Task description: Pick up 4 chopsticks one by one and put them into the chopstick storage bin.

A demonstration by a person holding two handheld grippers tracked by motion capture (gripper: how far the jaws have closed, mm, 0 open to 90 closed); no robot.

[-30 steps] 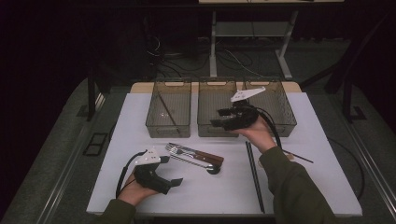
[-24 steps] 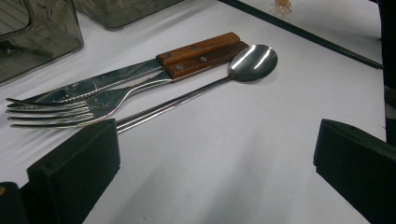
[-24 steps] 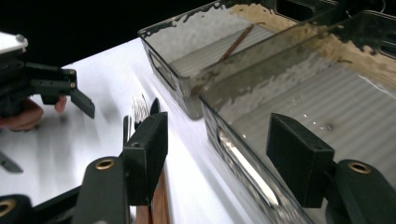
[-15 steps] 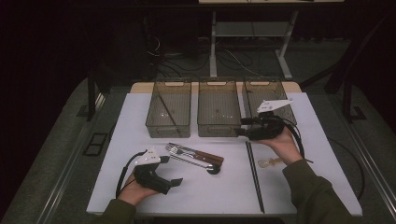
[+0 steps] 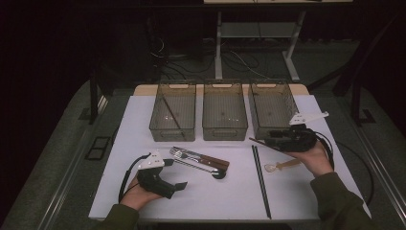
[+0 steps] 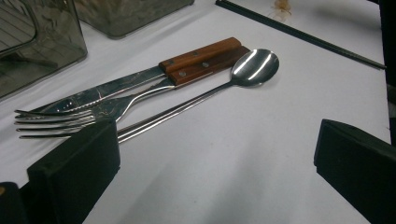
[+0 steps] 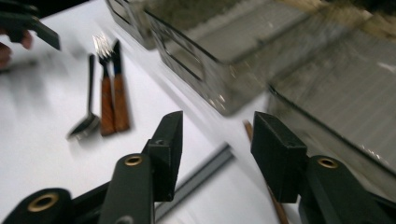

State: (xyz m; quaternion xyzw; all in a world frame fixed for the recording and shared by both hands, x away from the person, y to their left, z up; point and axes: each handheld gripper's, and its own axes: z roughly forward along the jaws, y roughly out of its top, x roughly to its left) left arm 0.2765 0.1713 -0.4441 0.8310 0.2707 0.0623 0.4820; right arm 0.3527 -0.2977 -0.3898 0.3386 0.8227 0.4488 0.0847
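The right gripper [image 7: 217,154] is showing its two black jaws parted by a moderate gap in the right gripper view, and they have just been closing; nothing is sitting between the pads. Through the gap a thin brown stick [image 7: 274,200] is running along the white table [image 5: 220,201], partly hidden behind one jaw, and I cannot tell what it is. A dark chopstick [image 7: 198,179] is lying just beside it, cut off by the other jaw. In the high view the right gripper [image 5: 275,142] is hovering low beside the right-hand basket [image 5: 272,103], with the same thin stick jutting out from under its tip; whether a jaw is touching the stick cannot be made out.

The left gripper [image 6: 215,163] is holding its jaws wide apart, with bare table between them and nothing gripped. One pad is covering the tips of the fork [image 6: 70,114] and the end of the spoon handle, so contact there is hard to judge. The fork, a knife [image 6: 112,86] with a wooden handle and the spoon [image 6: 254,65] are lying together, touching, just ahead of it.

Farther out, the pair of chopsticks [image 5: 261,179] is lying lengthwise right of the cutlery, and a small pale spoon [image 5: 282,166] is resting just by the person's right hand. Three smoky baskets are standing in a row at the far edge; the left basket [image 5: 173,108] is holding a thin stick leaning inside, too dim to identify.
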